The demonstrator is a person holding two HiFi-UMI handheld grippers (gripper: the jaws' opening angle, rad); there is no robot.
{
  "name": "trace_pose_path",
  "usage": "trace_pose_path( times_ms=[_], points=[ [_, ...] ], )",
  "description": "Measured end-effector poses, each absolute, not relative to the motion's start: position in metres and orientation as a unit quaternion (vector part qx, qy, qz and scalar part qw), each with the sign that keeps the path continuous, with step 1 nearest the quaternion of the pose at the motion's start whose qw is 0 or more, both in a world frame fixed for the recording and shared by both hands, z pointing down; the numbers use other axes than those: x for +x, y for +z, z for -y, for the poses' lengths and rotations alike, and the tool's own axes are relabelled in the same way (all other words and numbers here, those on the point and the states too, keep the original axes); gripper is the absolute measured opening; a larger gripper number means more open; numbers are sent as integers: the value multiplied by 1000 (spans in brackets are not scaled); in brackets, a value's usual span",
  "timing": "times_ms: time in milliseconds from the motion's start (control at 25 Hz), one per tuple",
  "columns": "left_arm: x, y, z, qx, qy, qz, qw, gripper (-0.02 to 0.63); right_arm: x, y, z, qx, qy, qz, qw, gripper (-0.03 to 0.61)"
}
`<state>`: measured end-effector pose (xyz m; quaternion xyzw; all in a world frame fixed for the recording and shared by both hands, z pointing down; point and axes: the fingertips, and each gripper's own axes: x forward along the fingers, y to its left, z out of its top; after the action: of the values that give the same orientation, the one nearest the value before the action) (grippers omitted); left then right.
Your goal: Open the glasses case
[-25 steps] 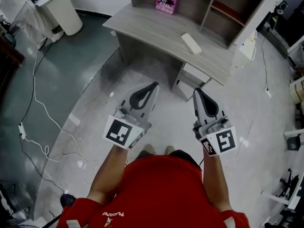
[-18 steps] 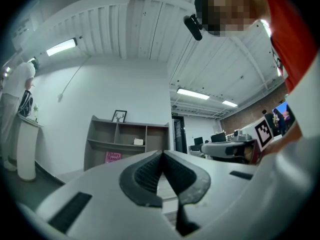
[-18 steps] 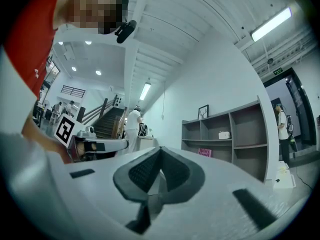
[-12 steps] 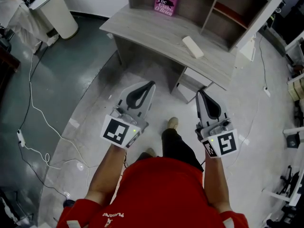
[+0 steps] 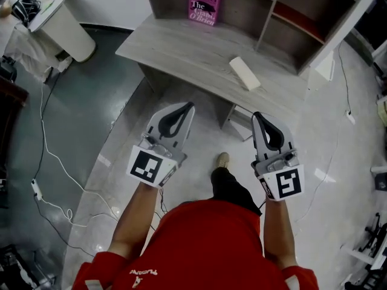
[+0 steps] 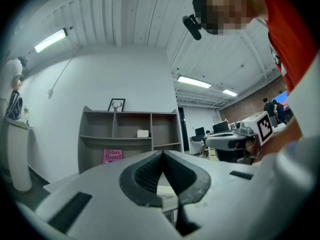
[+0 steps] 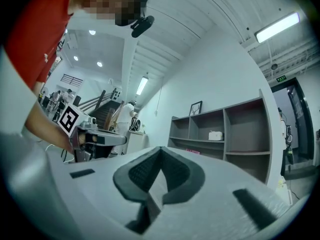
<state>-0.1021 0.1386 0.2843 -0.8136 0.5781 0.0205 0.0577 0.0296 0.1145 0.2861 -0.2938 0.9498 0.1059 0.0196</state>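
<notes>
On the grey wooden desk (image 5: 181, 47) ahead of us, the white oblong glasses case (image 5: 244, 73) lies closed, well apart from both grippers. We hold the left gripper (image 5: 185, 106) and the right gripper (image 5: 257, 116) above the floor, each with jaws pressed together on nothing. If we arrive without parting them, we judge we'd only nudge the smooth case toward the desk edge.

A big work room, like an office or lab: a grey desk (image 5: 199, 53) with shelves (image 5: 284, 26), computer screens (image 6: 220, 127), cables (image 5: 43, 132) across the floor (image 5: 91, 113).
</notes>
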Motion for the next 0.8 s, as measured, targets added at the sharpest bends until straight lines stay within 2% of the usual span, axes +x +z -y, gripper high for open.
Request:
trace_pose_path(
  times_ms=[400,800],
  points=[
    [-98,313,-1,-815,-16,-579,34,9,28,309,13,-281,75,-957,2,5],
    [-84,371,87,-828,-65,-557,-3,11,31,333,89,-283,64,-957,-19,5]
  ],
)
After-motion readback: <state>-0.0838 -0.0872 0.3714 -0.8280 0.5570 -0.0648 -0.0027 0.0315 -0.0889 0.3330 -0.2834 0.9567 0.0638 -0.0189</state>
